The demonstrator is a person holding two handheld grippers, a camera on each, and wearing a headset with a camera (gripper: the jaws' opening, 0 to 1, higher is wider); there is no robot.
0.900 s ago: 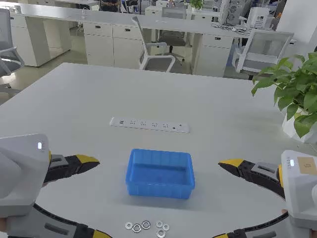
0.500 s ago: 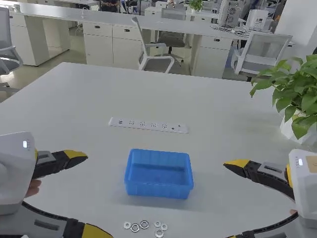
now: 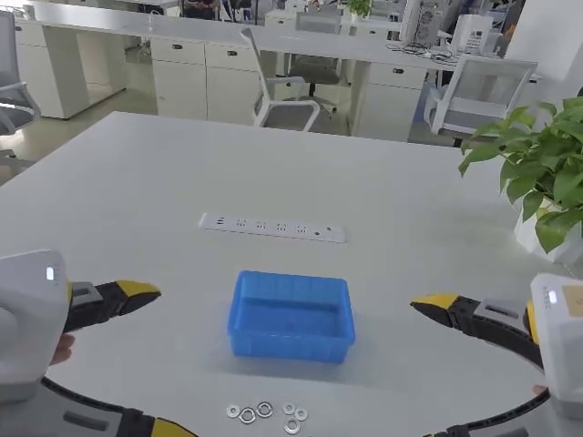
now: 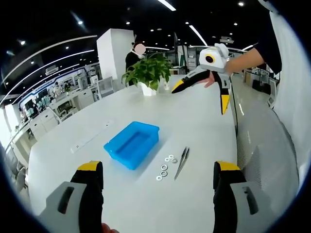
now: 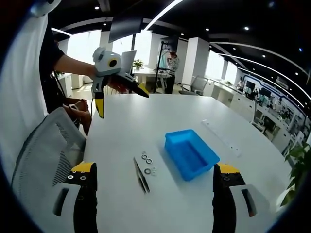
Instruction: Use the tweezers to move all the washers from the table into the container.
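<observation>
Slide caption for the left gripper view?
Open left hand-held gripper faces blue container, washers and tweezers on white table.

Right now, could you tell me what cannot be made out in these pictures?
Washers: too small in every view for a sure count.
Tweezers: tips too small in both gripper views to tell whether they touch.
Power strip: markings blurred in the head view.

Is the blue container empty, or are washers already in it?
Empty: the blue container shows a bare floor, and the washers lie on the table outside it.
</observation>
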